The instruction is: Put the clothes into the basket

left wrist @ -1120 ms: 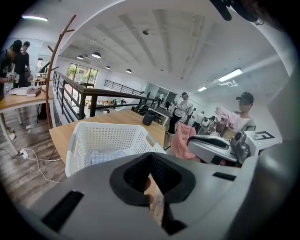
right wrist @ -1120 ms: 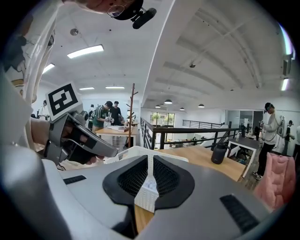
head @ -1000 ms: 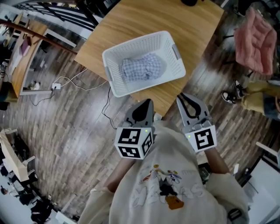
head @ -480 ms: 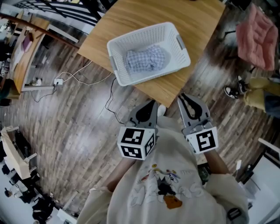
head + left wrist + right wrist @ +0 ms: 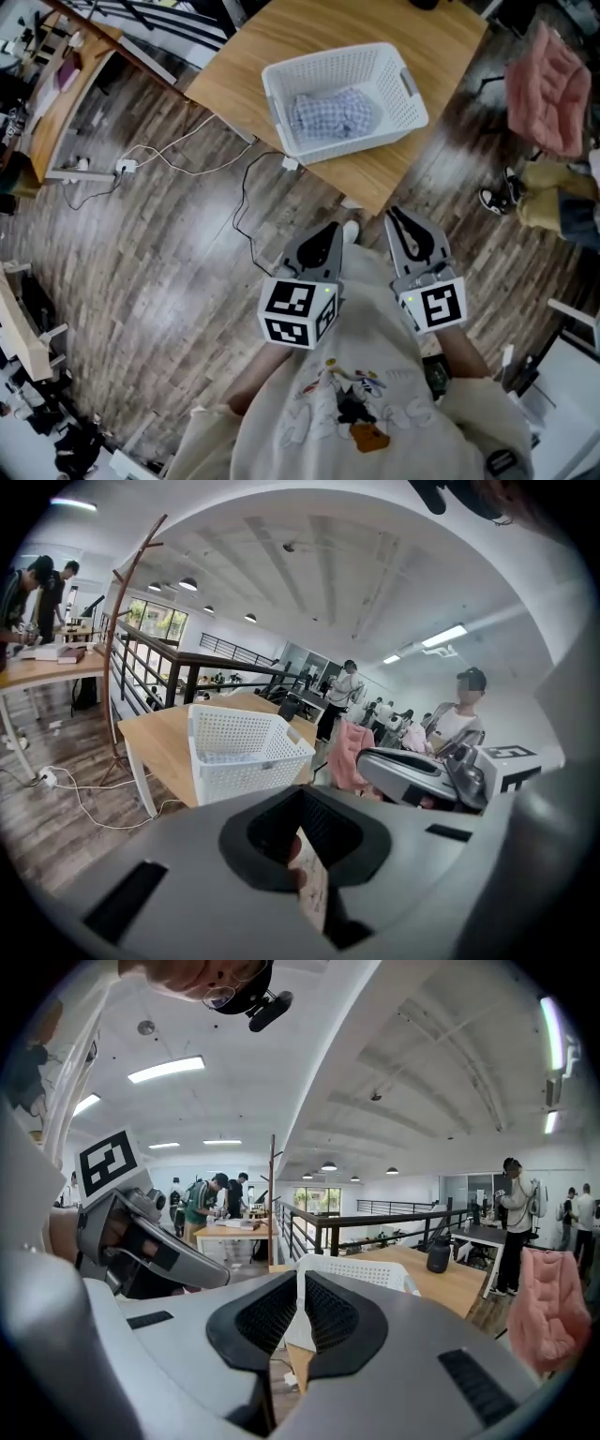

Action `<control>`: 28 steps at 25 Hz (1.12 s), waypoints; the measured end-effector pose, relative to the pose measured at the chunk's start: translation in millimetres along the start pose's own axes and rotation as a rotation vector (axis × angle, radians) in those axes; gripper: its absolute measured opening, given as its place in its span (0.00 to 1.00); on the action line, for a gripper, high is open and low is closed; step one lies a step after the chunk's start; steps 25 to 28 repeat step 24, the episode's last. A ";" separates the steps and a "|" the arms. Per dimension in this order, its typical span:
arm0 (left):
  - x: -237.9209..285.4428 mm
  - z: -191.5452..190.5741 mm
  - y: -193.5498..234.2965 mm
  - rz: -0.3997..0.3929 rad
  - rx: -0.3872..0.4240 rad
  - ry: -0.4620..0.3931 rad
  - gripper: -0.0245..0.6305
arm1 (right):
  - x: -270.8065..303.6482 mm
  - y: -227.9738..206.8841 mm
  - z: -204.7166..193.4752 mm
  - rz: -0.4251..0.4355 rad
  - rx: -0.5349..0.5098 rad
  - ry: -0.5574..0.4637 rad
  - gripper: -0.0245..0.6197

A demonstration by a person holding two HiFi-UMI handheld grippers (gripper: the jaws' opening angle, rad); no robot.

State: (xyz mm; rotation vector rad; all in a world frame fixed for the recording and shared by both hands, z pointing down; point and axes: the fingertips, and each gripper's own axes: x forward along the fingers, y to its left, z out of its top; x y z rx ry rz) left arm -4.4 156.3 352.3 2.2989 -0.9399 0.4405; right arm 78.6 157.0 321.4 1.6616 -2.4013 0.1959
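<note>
A white basket stands on the wooden surface, near the corner closest to the person, and a blue checked cloth lies crumpled inside it. By the look of it, that piece is done. No other garment shows on the surface or on the floor around it. A pink padded thing lies off to the right, well apart from the basket; whether it is clothing and part of the job cannot be told. The left gripper and the right gripper are both held close to the person's body, over the floor and short of the surface. The fingers of each are pressed together with nothing pinched between them. Judging from this, the task is finished or nearly so, unless more clothes wait out of view.
</note>
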 end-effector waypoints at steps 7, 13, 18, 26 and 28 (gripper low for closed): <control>-38.6 -29.3 -0.4 -0.041 0.015 -0.013 0.04 | -33.9 44.5 -2.3 -0.035 0.009 -0.012 0.10; -49.1 -48.1 -5.4 -0.058 0.028 -0.003 0.04 | -56.8 52.3 -19.0 -0.053 0.019 0.015 0.10; -52.2 -48.4 -11.3 -0.049 0.040 -0.007 0.04 | -57.6 50.4 -24.2 -0.049 0.014 0.027 0.10; -56.6 -45.8 -13.8 -0.030 0.031 -0.015 0.04 | -55.9 62.3 -19.2 -0.002 0.018 0.023 0.10; -56.6 -45.8 -13.8 -0.030 0.031 -0.015 0.04 | -55.9 62.3 -19.2 -0.002 0.018 0.023 0.10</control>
